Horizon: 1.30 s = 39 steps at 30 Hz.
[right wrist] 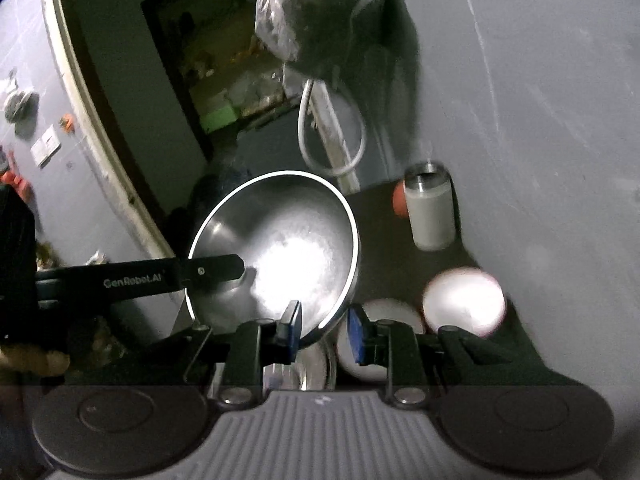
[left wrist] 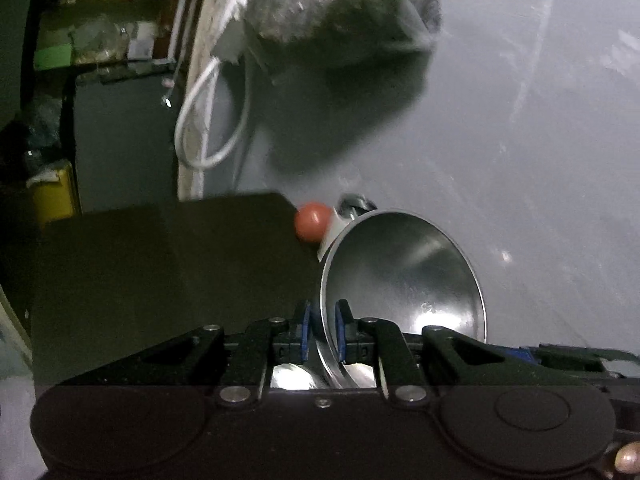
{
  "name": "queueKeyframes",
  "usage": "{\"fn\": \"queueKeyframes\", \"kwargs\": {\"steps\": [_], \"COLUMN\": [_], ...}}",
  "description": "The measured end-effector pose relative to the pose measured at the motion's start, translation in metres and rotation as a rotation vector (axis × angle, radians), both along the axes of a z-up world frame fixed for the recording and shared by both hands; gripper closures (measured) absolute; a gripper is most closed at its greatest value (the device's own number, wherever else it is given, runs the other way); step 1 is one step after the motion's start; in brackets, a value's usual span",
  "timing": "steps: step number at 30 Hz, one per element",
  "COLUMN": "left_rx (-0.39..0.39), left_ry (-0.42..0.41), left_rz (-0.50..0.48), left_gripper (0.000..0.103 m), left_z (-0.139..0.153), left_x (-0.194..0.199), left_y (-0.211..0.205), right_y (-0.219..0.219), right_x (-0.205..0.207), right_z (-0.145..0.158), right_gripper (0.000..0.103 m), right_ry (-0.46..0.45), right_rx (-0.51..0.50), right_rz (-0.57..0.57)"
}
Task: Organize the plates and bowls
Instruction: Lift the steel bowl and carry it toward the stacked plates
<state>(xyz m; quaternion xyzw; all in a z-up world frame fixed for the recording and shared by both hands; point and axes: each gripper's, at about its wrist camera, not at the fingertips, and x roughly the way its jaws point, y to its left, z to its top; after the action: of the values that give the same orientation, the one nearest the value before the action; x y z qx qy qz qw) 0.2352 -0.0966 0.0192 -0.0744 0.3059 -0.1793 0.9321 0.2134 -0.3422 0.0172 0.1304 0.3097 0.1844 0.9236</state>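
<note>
The left gripper (left wrist: 323,330) pinches the steel bowl's (left wrist: 404,276) rim at lower centre. The right gripper (right wrist: 324,334) straddles that rim lower down, pads not closed. The thin polished edge could slip and drop onto the white bowls (right wrist: 464,300) at lower right.

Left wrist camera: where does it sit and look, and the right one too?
Left wrist: sits behind the left tongs, looking forward over the table to the wall; its tongs pinch the bowl rim.
Right wrist: sits behind the right tongs, facing the bowl's inside and a doorway; its open tongs and the left tongs show.
Shared: the bowl, cup, orange ball, hanging bag.
</note>
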Motion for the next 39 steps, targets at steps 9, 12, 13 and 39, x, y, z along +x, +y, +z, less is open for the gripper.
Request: {"fn": "queueKeyframes", "kwargs": {"steps": [9, 12, 13, 39], "left_rx": [0.034, 0.048, 0.048, 0.148], "left_ry": [0.219, 0.301, 0.323, 0.619], "left_rz": [-0.053, -0.08, -0.088, -0.11], "left_gripper": [0.089, 0.088, 0.088, 0.082], "left_z": [-0.041, -0.054, -0.058, -0.092], "left_x": [-0.06, -0.065, -0.064, -0.05], "left_y": [-0.01, -0.014, -0.014, -0.033], "right_y": [-0.015, -0.02, -0.022, -0.029], "right_x": [-0.054, -0.064, -0.066, -0.056], "right_z": [-0.019, -0.026, -0.029, -0.061], "right_gripper": [0.075, 0.075, 0.075, 0.071], "right_ry": [0.15, 0.198, 0.215, 0.419], "right_rx": [-0.044, -0.066, -0.07, -0.065], "right_rz": [0.09, 0.11, 0.111, 0.143]}}
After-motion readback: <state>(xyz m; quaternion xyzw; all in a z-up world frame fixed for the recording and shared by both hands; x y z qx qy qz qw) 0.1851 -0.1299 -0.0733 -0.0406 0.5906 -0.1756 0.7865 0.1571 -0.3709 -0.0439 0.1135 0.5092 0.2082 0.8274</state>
